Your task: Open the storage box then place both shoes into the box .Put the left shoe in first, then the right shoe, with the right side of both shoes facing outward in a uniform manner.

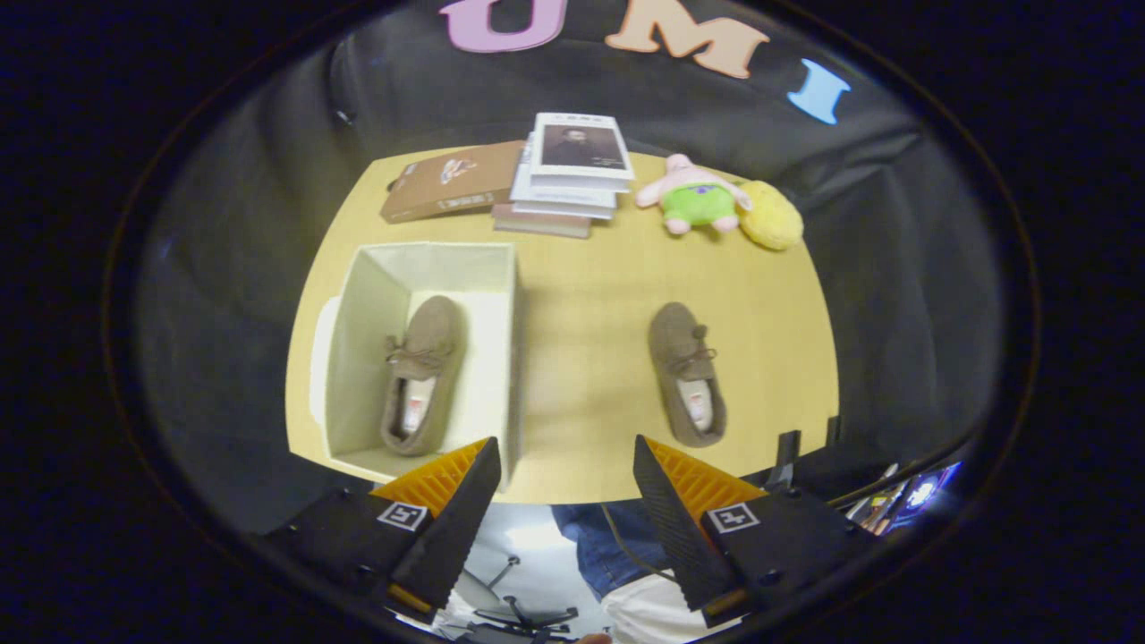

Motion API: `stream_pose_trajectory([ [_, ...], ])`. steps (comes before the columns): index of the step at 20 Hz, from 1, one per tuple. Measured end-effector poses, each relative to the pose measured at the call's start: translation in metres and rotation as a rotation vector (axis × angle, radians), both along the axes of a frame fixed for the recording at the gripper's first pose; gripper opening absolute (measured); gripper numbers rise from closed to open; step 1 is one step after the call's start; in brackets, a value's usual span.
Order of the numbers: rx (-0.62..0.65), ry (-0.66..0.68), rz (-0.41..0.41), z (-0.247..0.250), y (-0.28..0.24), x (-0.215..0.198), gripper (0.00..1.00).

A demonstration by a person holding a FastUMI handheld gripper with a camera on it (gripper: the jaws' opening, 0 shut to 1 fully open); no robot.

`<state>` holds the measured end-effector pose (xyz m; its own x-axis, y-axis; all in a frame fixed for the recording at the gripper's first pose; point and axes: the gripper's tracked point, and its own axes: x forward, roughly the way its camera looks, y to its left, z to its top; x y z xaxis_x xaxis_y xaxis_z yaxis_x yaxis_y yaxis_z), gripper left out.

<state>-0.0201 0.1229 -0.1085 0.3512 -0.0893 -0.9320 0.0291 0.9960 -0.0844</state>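
Shoes sit apart on a yellow table (581,295): one brown shoe (420,376) lies inside the open storage box (358,358), the other shoe (687,374) rests on bare tabletop well to the box's right. The gripper (565,487) hangs above the near table edge, fingers spread wide, grasping nothing. Stacked books (572,170) and a plush toy (698,201) line the far edge.

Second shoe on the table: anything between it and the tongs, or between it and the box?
Nothing visible. The tongs hang open and empty; the second shoe lies just beyond one finger on bare table. Bare tabletop separates it from the open box, whose near wall it must clear. The first shoe already lies inside.
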Motion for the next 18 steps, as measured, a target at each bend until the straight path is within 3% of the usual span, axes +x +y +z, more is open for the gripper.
stream_pose_trajectory([
  [7,-0.121,0.055,-0.192,-0.022,-0.128,0.004,0.96],
  [13,-0.183,0.147,-0.297,-0.051,-0.197,0.000,0.93],
  [18,-0.170,0.226,-0.306,-0.094,-0.219,0.011,0.91],
])
